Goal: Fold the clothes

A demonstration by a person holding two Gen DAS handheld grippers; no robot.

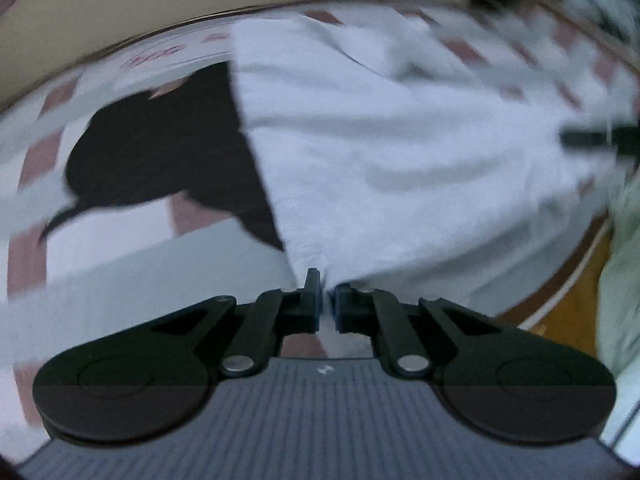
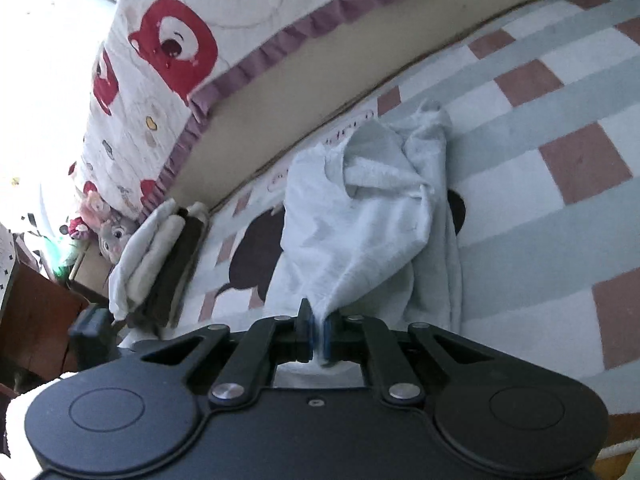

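White garment [image 2: 360, 216] lies bunched on the checked mat [image 2: 560, 152], and you have it pinched at two places. Your right gripper [image 2: 316, 336] has its jaws clenched on a gathered corner of the cloth, which fans out from the jaws and runs away from you toward the far edge of the mat. Your left gripper [image 1: 326, 304] is likewise clamped on an edge of the white garment [image 1: 380, 140]; the fabric rises out of the narrow slit between the jaws and spreads wide beyond them.

Take the garment as your landmark. Under it, the mat [image 1: 100, 272] shows a black cartoon shape [image 2: 256, 248], partly covered by the cloth on both sides. To the left of the garment, in the right wrist view, a stack of folded clothes [image 2: 160, 256] sits near the mat's edge, well clear of what you hold. Beyond the garment stands a mattress side [image 2: 280, 112] with a purple frilled quilt [image 2: 160, 60] printed with red bears draped over it. Soft toys [image 2: 104, 228] sit past the folded stack.

The left wrist view is heavily motion-blurred, so the dark bar [image 1: 600, 140] at the garment's right edge may be your other gripper, but you cannot be sure. The lower part of the garment near both grippers is hidden behind the gripper bodies.
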